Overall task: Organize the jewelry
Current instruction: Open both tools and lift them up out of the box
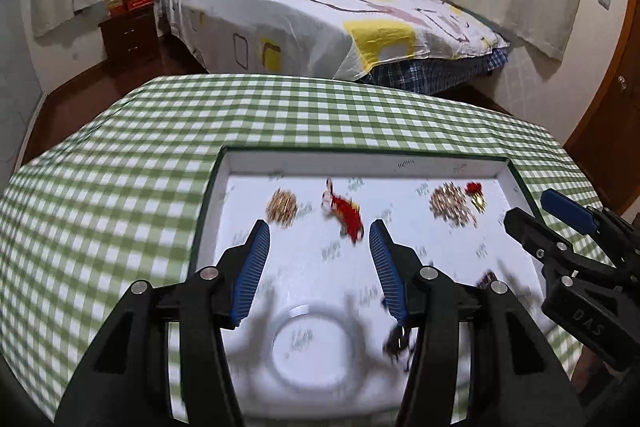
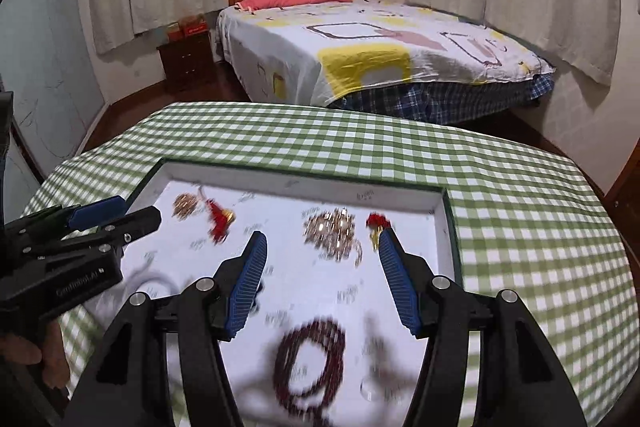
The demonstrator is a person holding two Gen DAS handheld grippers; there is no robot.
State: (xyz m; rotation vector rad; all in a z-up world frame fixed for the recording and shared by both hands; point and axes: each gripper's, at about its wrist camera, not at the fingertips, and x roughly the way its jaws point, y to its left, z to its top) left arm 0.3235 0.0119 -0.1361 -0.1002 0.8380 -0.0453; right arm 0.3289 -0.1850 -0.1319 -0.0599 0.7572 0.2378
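Note:
A shallow white tray with a dark rim [image 1: 360, 159] [image 2: 304, 183] lies on the green checked tablecloth and holds jewelry. In the left wrist view I see a gold cluster [image 1: 282, 207], a red tasselled piece [image 1: 346, 213], a larger gold cluster [image 1: 451, 205], a small red and gold piece [image 1: 476, 193] and a clear bangle [image 1: 314, 343]. My left gripper [image 1: 318, 239] is open and empty above the bangle. In the right wrist view my right gripper [image 2: 322, 245] is open and empty above a dark red bead string [image 2: 310, 363], close to the larger gold cluster [image 2: 332, 231].
The green checked table [image 1: 120, 195] ends at a far edge, with a bed [image 1: 320, 11] beyond it. A dark nightstand [image 1: 128, 33] stands by the left wall. Each gripper shows at the side of the other's view, the right one [image 1: 560, 239] and the left one [image 2: 92, 227].

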